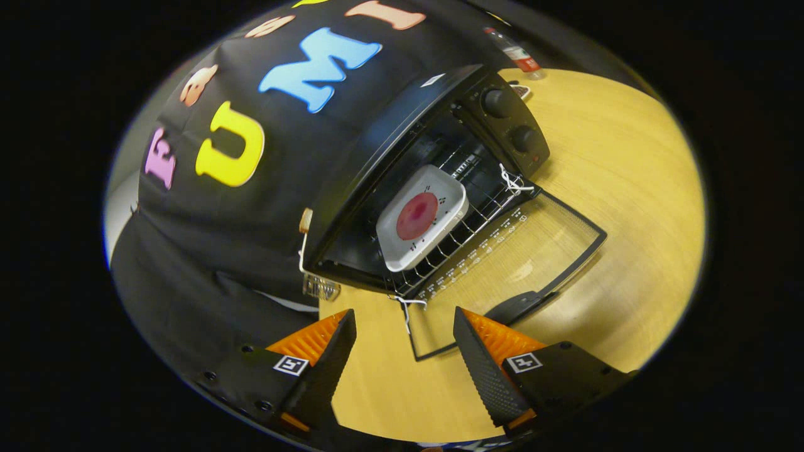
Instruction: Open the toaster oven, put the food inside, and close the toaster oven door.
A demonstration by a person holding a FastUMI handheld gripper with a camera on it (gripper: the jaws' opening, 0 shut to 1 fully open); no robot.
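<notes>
The gripper (405, 351) hovers with its ribbed fingers (480, 364) spread wide and holding nothing above a pale wooden table (628, 207). Just ahead of them, the glass door (502, 270) of a black toaster oven (440, 169) lies folded down flat, its dark handle (518, 306) near the fingertips. Inside, a square white plate (422, 216) with rounded corners rests on the wire rack (465, 232), carrying a round reddish piece of food (417, 215). Two round knobs (510, 119) sit beside the opening.
</notes>
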